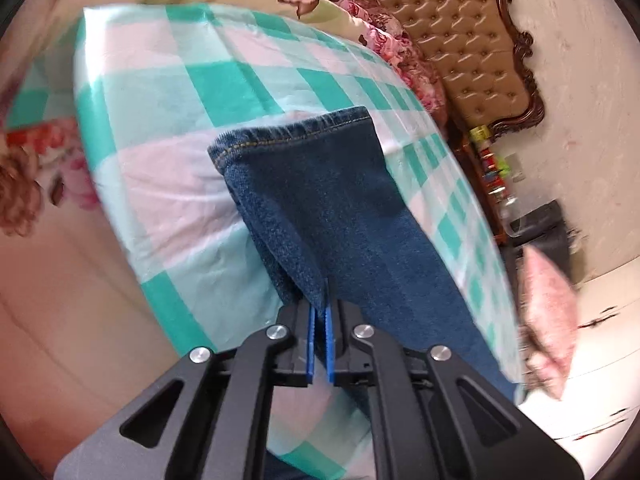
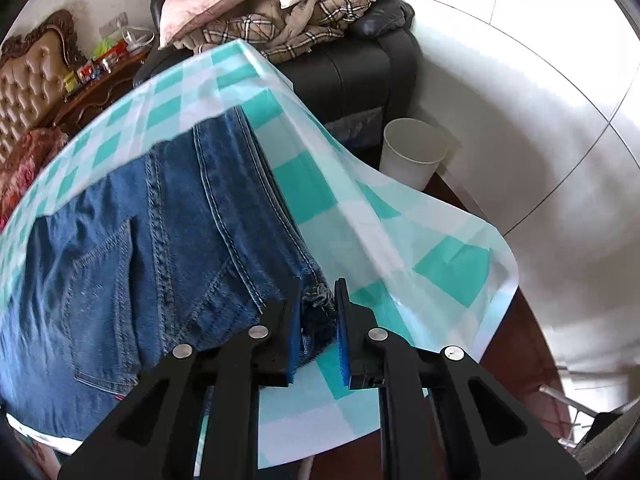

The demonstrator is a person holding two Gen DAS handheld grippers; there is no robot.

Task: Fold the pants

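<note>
Blue denim pants lie on a green-and-white checked sheet (image 1: 192, 92). In the left wrist view my left gripper (image 1: 320, 312) is shut on the edge of a pant leg (image 1: 340, 200), whose hemmed cuff (image 1: 288, 136) points away from me. In the right wrist view my right gripper (image 2: 318, 316) is closed on the frayed corner of the pants' waist end (image 2: 160, 240), with the fabric bunched between its blue pads. The back pocket and seams face up. The checked sheet (image 2: 400, 240) hangs over the edge beside it.
A tufted headboard (image 1: 460, 40) and floral bedding (image 1: 380, 32) lie beyond the sheet. A dark armchair (image 2: 360, 72) piled with pillows and a plaid blanket (image 2: 288, 28) stands behind. A white bin (image 2: 414, 152) sits on the floor. A cluttered nightstand (image 2: 100, 68) is at the left.
</note>
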